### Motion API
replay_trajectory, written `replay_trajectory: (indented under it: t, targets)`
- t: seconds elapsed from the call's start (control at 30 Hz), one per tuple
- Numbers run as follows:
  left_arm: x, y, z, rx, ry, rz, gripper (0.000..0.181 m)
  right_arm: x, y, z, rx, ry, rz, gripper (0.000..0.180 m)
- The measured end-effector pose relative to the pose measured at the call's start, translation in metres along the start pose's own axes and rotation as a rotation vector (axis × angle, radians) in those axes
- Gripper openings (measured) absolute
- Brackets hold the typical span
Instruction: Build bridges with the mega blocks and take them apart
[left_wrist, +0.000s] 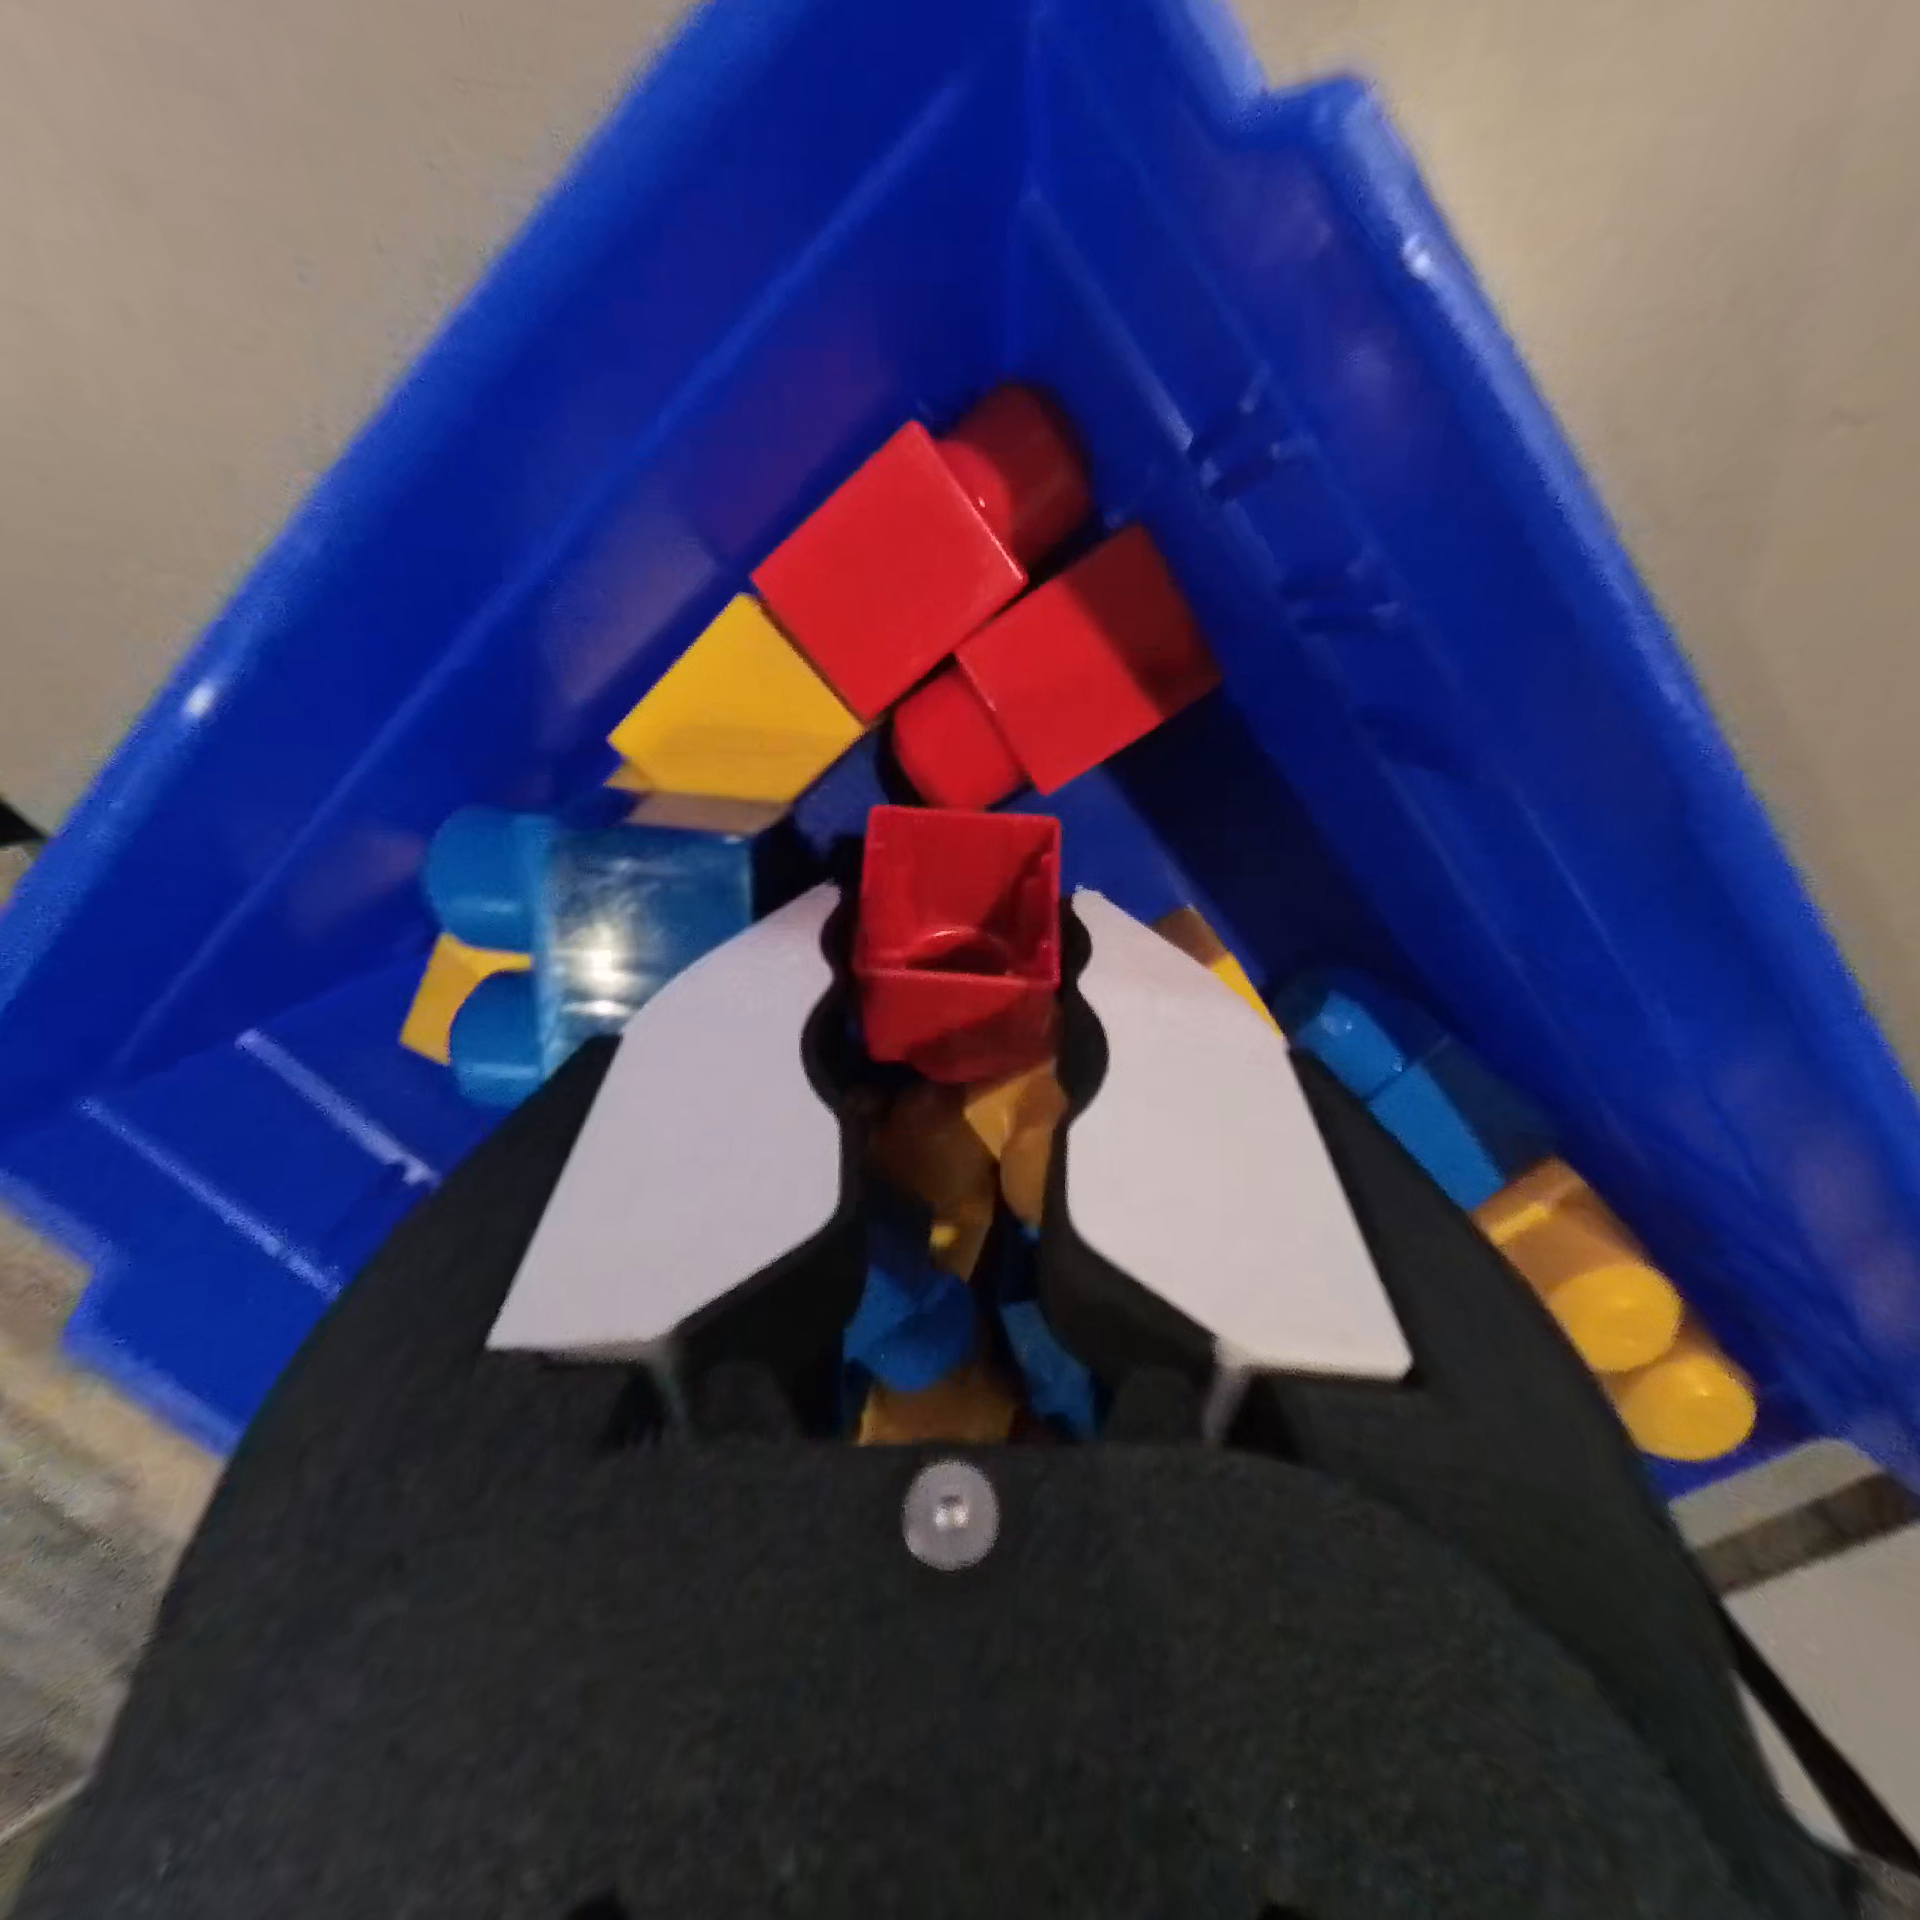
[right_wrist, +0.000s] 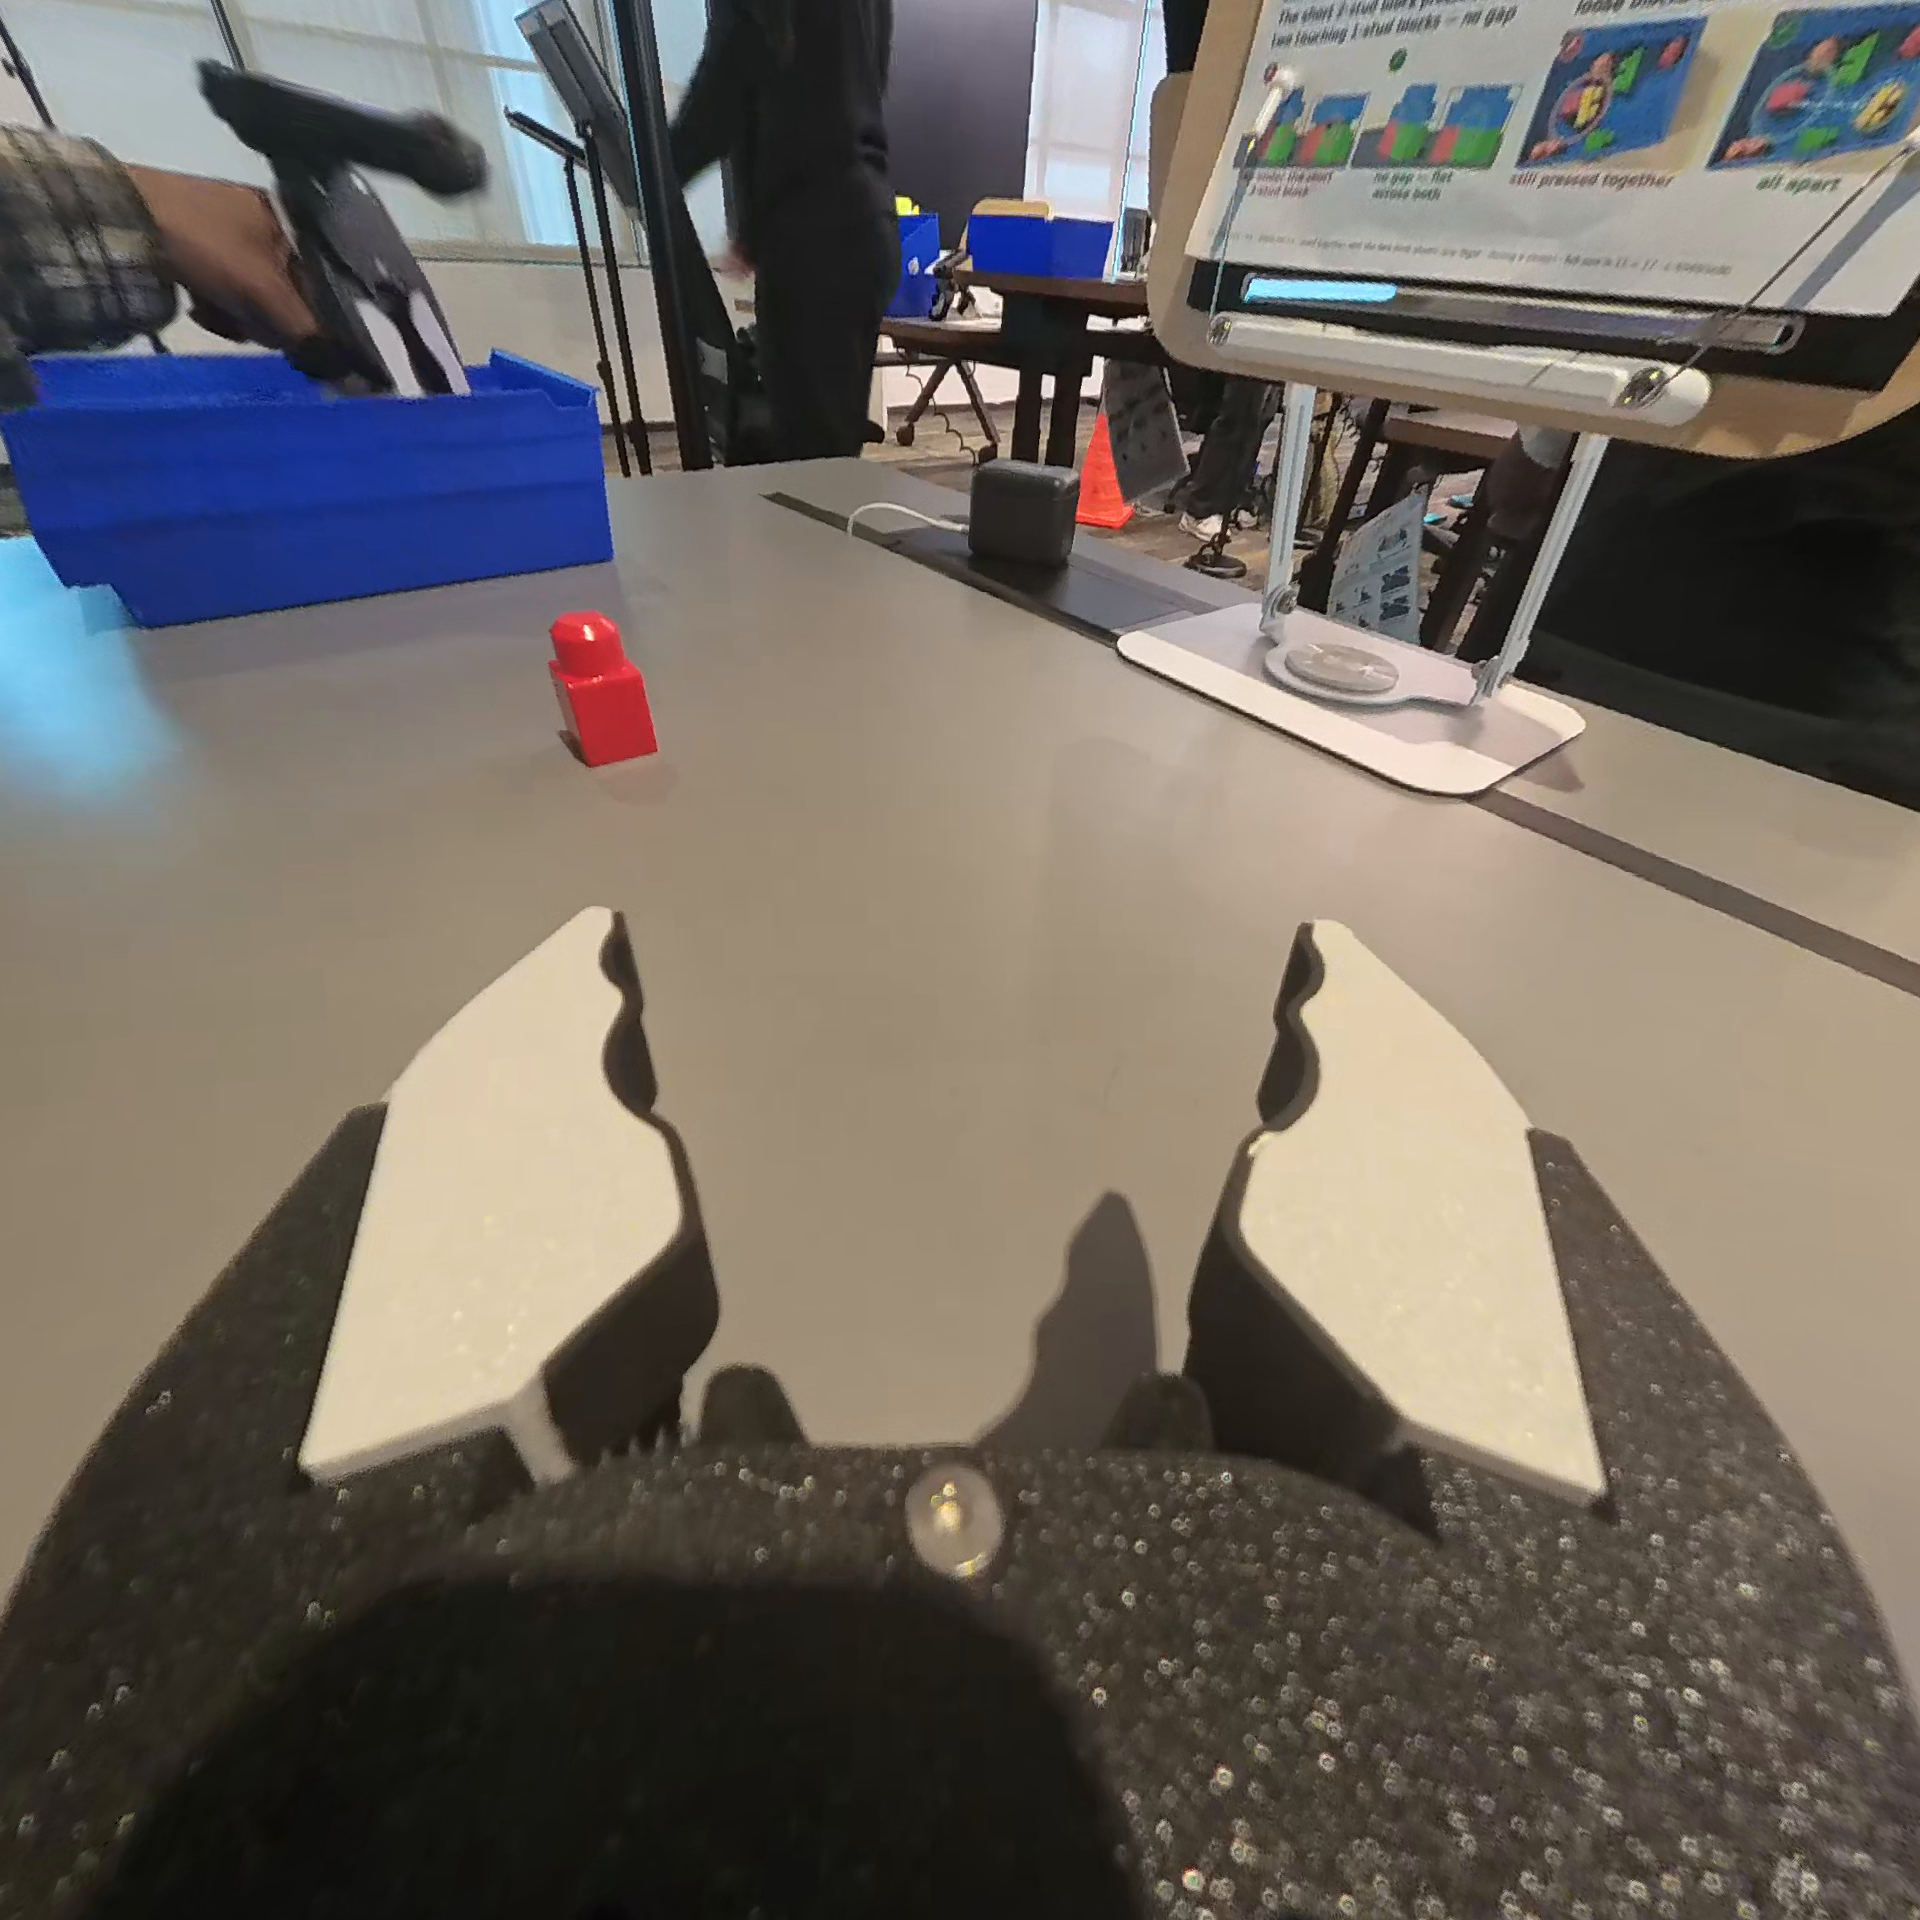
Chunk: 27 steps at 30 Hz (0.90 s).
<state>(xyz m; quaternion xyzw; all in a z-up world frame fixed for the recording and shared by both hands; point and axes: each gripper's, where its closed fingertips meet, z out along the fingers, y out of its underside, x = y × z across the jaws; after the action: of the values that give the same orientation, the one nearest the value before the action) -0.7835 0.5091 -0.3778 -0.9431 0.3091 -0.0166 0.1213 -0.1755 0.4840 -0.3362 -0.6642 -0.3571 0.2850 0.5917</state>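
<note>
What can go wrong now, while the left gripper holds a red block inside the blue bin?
1. The left gripper pinches the small red block only near its fingertips, with the hollow underside facing the camera; it may twist or slip out when lifted.
2. The blue bin walls stand close and other blocks are crowded around, so the fingers might catch on them.
3. The red block on the table stands alone; a careless pass could knock it over.
</note>
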Motion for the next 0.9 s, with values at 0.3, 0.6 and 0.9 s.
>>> replay_trajectory:
  t: [0.3, 0.6, 0.9]
  targets:
    - [0.036, 0.052, -0.062, 0.143, 0.102, -0.088, 0.037, -0.005, -0.004, 0.001, 0.006, -0.019, -0.008, 0.115]
    - [0.038, 0.074, -0.061, 0.146, 0.112, -0.132, 0.053, -0.008, -0.004, 0.001, 0.006, -0.030, -0.010, 0.115]
    - [-0.019, 0.069, -0.090, 0.240, -0.079, -0.249, 0.060, -0.007, -0.004, 0.001, 0.007, -0.028, -0.009, 0.115]
